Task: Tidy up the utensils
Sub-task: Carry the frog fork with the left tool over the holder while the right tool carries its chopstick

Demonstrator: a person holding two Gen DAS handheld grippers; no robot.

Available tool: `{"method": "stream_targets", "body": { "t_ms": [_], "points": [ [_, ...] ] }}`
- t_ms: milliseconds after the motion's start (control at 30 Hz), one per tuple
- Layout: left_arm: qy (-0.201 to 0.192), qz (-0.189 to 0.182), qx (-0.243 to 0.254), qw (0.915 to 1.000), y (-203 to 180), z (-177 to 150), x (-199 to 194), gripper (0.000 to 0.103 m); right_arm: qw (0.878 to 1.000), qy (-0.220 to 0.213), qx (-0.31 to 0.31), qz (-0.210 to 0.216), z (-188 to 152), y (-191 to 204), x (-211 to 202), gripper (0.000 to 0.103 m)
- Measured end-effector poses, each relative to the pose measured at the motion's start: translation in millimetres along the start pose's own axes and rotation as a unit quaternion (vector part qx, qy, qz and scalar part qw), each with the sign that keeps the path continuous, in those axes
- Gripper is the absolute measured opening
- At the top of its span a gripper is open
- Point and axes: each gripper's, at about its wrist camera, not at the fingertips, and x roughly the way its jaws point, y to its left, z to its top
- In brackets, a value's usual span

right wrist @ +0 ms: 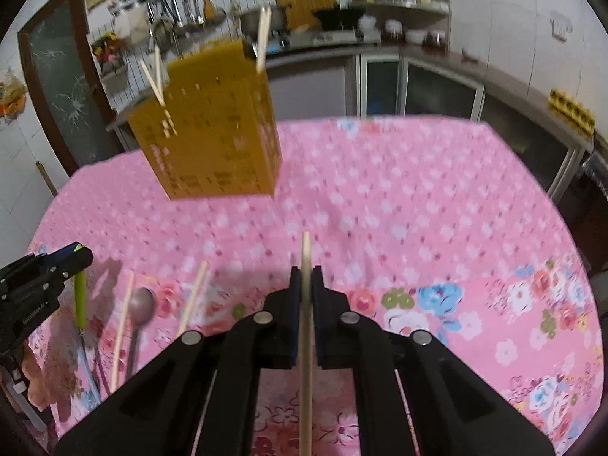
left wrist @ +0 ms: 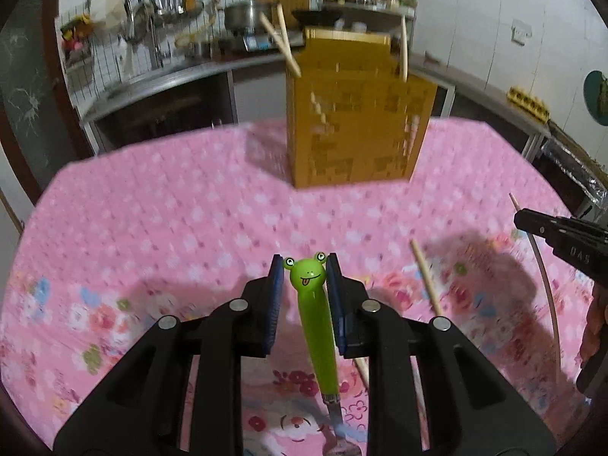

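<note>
My left gripper (left wrist: 304,266) is shut on a green frog-handled fork (left wrist: 313,304), its frog head at the fingertips and its metal end hanging down behind. My right gripper (right wrist: 306,271) is shut on a wooden chopstick (right wrist: 306,326) that points forward. A yellow perforated utensil holder (left wrist: 357,114) stands at the far side of the pink table and has three chopsticks in it; it also shows in the right wrist view (right wrist: 212,129). The right gripper shows at the left view's right edge (left wrist: 562,235).
Loose chopsticks (right wrist: 193,296) and a metal spoon (right wrist: 140,307) lie on the pink floral tablecloth (right wrist: 418,209) near the left gripper (right wrist: 41,277). Another chopstick (left wrist: 427,285) lies right of my left gripper. Kitchen counters and shelves stand behind the table.
</note>
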Motion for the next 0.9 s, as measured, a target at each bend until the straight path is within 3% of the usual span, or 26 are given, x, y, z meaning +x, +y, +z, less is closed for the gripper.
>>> {"method": "stream_targets", "body": {
  "t_ms": [267, 900],
  "points": [
    [-0.075, -0.001, -0.01, 0.9971, 5, 19, -43, 0.021, 0.997, -0.079, -0.003, -0.014, 5, 3, -36, 0.006],
    [-0.126, 0.003, 0.003, 0.9921, 6, 30, -77, 0.021, 0.987, -0.159, 0.015, 0.003, 10, 2, -73, 0.006]
  ]
}}
